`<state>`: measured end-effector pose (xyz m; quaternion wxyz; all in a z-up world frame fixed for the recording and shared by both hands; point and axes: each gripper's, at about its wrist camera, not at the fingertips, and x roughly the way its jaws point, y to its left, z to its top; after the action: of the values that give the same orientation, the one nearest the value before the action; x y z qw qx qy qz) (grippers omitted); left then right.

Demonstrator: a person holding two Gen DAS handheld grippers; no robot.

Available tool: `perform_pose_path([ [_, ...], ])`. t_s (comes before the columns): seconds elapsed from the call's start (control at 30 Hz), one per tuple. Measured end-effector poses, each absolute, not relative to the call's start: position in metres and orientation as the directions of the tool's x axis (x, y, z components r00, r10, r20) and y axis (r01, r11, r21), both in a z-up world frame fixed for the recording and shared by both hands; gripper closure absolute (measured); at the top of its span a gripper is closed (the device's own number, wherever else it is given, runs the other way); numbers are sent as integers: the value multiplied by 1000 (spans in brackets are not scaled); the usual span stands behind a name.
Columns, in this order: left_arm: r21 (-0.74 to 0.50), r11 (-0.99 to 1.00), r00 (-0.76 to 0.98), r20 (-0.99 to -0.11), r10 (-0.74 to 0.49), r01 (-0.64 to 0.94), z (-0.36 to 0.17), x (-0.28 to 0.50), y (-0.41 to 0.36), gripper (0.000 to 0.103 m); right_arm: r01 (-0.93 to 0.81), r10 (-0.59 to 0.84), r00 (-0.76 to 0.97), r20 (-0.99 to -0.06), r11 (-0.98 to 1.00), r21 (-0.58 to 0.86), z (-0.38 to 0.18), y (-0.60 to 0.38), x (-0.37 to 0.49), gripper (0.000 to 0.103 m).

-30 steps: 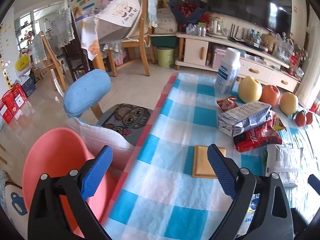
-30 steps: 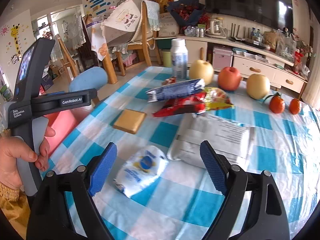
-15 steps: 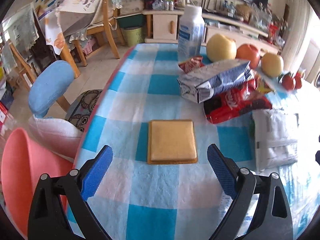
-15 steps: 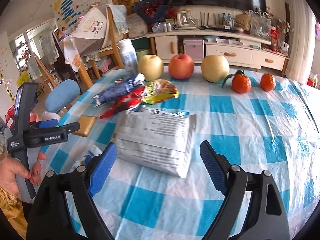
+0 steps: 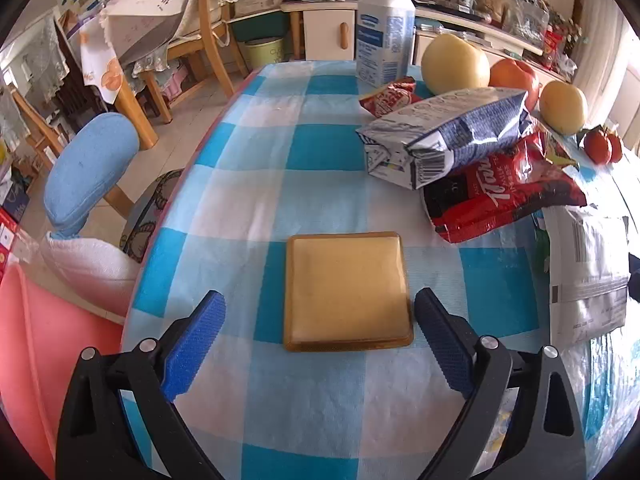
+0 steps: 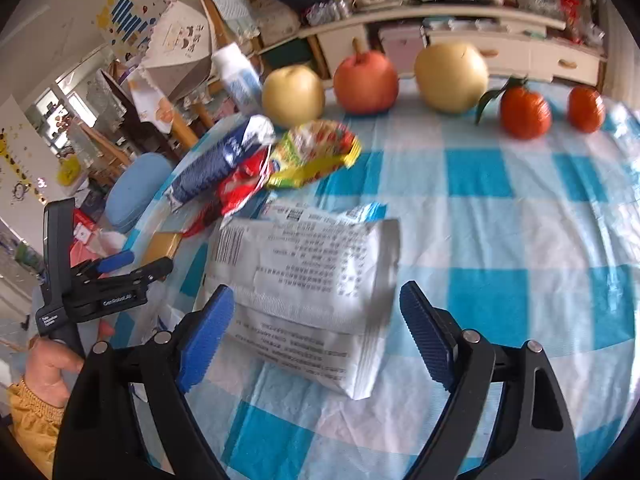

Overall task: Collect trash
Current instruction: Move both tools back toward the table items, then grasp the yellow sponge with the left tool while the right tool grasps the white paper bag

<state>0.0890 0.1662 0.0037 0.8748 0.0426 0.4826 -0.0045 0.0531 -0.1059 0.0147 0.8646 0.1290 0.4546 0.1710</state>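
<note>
My left gripper is open just short of a flat tan square pad on the checked tablecloth. Beyond it lie a silver-blue snack bag, a red wrapper and a small red packet. My right gripper is open, its pads astride the near end of a white printed bag. The right wrist view also shows the silver-blue bag, the red wrapper, a yellow-green wrapper and the left gripper. The white bag shows in the left wrist view.
A white bottle, pears, an apple and two tangerines stand along the table's far side. A pink bin, a white cloth and a blue-backed chair are left of the table edge.
Both grippers moved forward and lower over the table. The tan pad now sits between the left pads' line, and the white bag lies between the right pads. Both stayed open.
</note>
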Motion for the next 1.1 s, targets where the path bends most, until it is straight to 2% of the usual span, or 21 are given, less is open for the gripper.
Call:
perform_pose_path([
  [0.1,54,997,536,-844,20,48,3,91,167,9,-214,426,486,-763,905,368,7,-93,50,17],
  [0.23,14,998,539,-842,-20,58,4,91,167,19,-280,459,443,-770,887,368,11,-77,34,17],
  [0.37,1,998,543,-839,-31,59,3,92,166,21,-394,490,401,-774,855,338,20,-51,1,17],
  [0.47,2,998,548,-835,-37,69,4,90,163,26,-439,425,441,-790,870,224,25,-39,-15,17],
  [0.6,1,997,552,-833,-39,73,4,89,162,28,-432,271,566,-779,902,0,29,-36,-18,17],
  [0.73,1,997,554,-831,-43,79,5,88,161,32,-436,249,613,-750,898,-58,33,-46,-8,16],
  [0.8,1,997,555,-831,-43,80,5,87,162,35,-444,257,620,-741,894,-62,34,-50,-2,11],
  [0.93,1,997,554,-831,-46,83,5,87,161,39,-517,307,588,-748,854,-56,26,-40,15,11],
  [1.1,3,996,557,-830,-47,88,5,86,162,39,-617,435,458,-775,783,75,13,-28,32,8],
])
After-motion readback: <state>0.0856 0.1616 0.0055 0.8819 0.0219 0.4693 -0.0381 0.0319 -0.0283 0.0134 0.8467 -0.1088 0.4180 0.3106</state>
